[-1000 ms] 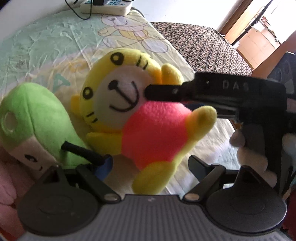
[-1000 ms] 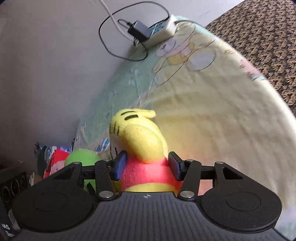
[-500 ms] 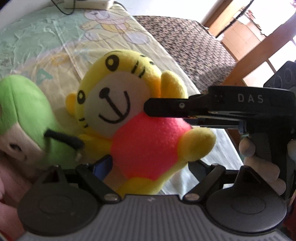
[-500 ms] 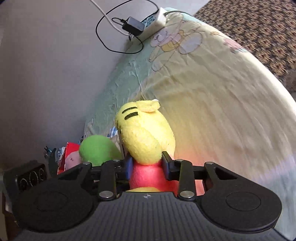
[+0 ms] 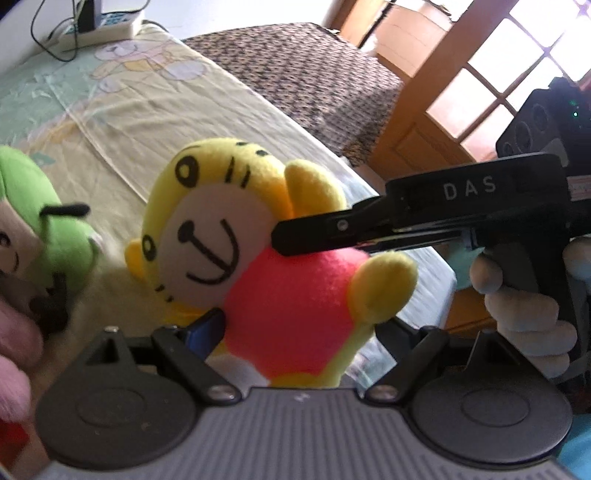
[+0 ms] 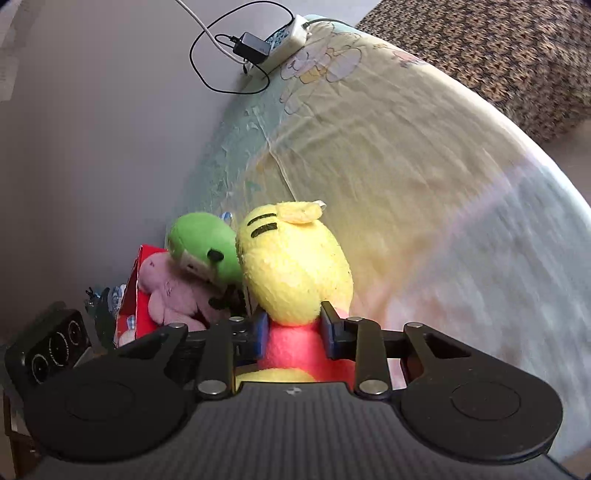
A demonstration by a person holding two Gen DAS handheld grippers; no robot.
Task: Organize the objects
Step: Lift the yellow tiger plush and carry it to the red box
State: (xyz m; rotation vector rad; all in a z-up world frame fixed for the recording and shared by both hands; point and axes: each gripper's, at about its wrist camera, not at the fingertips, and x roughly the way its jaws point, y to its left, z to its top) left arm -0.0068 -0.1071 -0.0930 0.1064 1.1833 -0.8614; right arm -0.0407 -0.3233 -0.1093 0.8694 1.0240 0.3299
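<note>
Through the left wrist view, the yellow tiger plush point(image 5: 258, 258) in its pink shirt fills the middle, hanging clear of the bed point(image 5: 155, 110). The right hand-held gripper point(image 5: 295, 236) reaches in from three o'clock and bites at the toy's neck, a gloved hand point(image 5: 524, 317) behind it. The left hand-held gripper point(image 5: 299, 332) stands spread at six o'clock, its blue pad just beside the pink belly, with no clear sign of pressing. A green plush point(image 5: 44, 221) slumps at nine o'clock. Through the right wrist view, the right gripper's jaws are closing on the neck between the yellow head and the pink body, both pads already pinching the fabric. At ten o'clock the green toy leans against a pink plush point(image 6: 173, 291) in a red box point(image 6: 129, 295); a power strip point(image 6: 288, 33) lies at twelve. To do this well, I'd let the pinch settle firmly, since a soft neck slips, then carry the tiger low and steady, keeping the left gripper ready underneath to support the belly.
</note>
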